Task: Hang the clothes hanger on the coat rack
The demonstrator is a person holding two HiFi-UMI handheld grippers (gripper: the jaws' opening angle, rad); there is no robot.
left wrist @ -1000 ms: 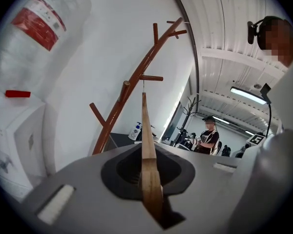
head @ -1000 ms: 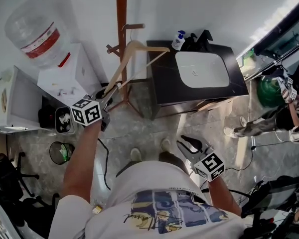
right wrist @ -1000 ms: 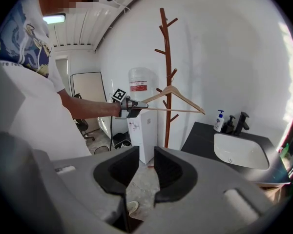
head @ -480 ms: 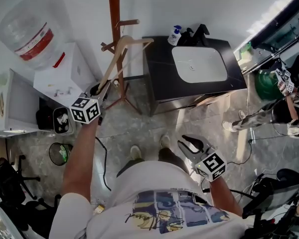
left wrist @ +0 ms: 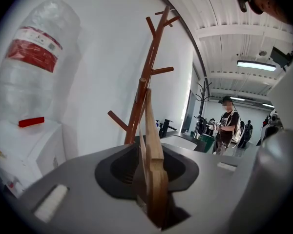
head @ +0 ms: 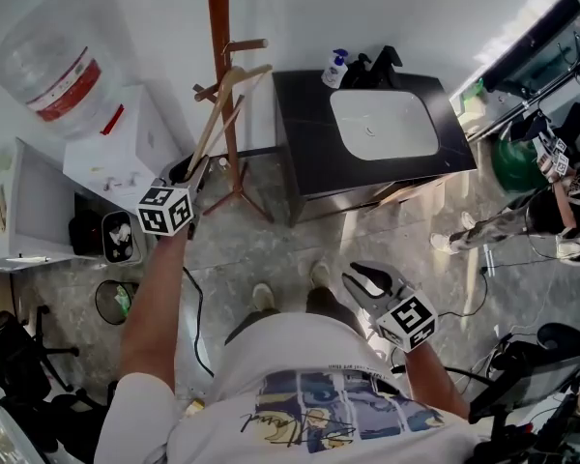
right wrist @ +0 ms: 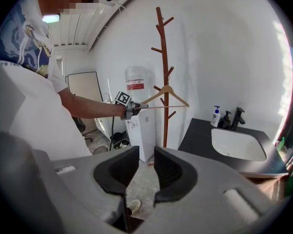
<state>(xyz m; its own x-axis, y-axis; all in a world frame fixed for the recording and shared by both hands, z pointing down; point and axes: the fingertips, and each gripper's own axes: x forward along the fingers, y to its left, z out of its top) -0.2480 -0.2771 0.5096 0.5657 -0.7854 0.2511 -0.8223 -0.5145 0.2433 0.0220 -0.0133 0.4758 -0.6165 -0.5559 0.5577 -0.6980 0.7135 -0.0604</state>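
1. Coat rack [head: 219,27]: a wooden pole with short pegs. It stands at my 11 o'clock against the white wall, between the water dispenser [head: 126,153] and the sink counter [head: 304,133]. It is the target, so I face it and reach my left arm toward it.
2. Clothes hanger [head: 205,138]: wooden, also at 11 o'clock. Its top is against the pole among the lower pegs, and its long arm slants down toward me. The hook is too small to see, so I cannot tell if it already sits over a peg.
3. Left tongs [head: 195,176]: they are at the low end of the hanger, at 10 o'clock, I think because from this end I can steer the hook and stay clear of the pegs. The jaws have just been opening. The hanger end is between them, but a dark gap shows on one side, so I judge the pads do not press it. Letting go is safe only if a peg carries the weight.
4. Right tongs [head: 365,280]: at 4 o'clock, close to my body. The jaws are a little apart with only floor showing between them. This step does not need them, so they wait out of the way.
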